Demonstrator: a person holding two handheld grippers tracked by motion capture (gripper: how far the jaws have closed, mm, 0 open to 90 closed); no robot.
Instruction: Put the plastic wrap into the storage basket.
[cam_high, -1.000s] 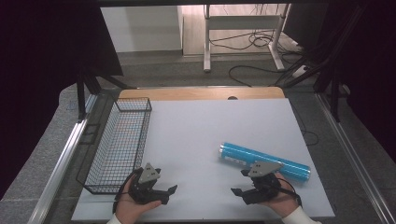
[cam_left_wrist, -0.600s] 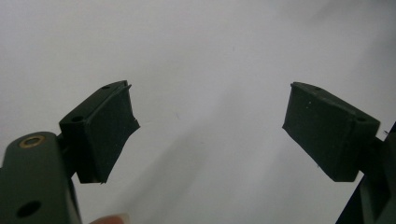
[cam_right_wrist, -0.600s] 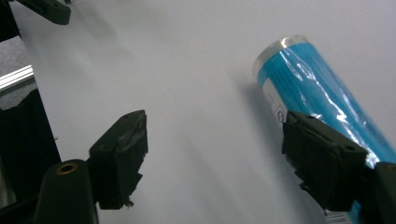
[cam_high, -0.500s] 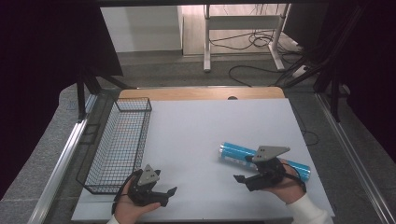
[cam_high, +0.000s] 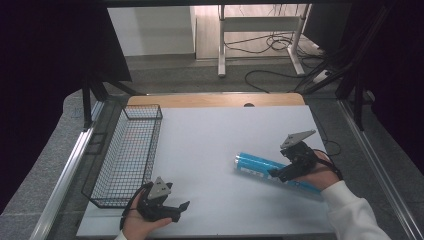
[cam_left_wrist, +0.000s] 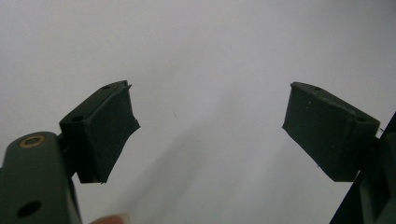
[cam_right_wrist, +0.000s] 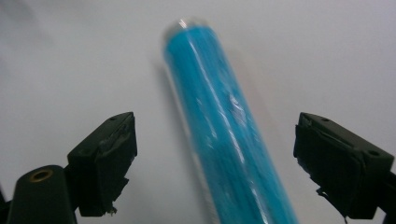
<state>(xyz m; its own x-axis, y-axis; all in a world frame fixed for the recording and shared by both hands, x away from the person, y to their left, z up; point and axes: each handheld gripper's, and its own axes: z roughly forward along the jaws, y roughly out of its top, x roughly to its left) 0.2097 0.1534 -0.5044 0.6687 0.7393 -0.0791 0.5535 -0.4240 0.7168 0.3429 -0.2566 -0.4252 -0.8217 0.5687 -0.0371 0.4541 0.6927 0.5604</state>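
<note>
Blue tube (cam_high: 255, 166) lying flat on the white table (cam_high: 210, 145), right of the wire basket (cam_high: 127, 155); right gripper (cam_right_wrist: 215, 163) just opened wide, straddling it without touching; left gripper (cam_left_wrist: 208, 128) open, empty

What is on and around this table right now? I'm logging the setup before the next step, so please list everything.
blue tube: 1, bright blue in clear wrap, lying flat on the table's right half, lined up between the right gripper's jaws and apart from both pads
wire basket: 1, black, on the table's left edge, nothing seen inside
table: 1, white top with a wooden strip along the far edge
desk frame: 1, pale, on the floor beyond the table
cables: several, black, on the floor behind the table
left gripper: 1, black, near the table's front edge by the basket, jaws open over bare table
right gripper: 1, black, over the tube, jaws have just been opening, now wide
sleeve: 1, white, on the right arm
</note>
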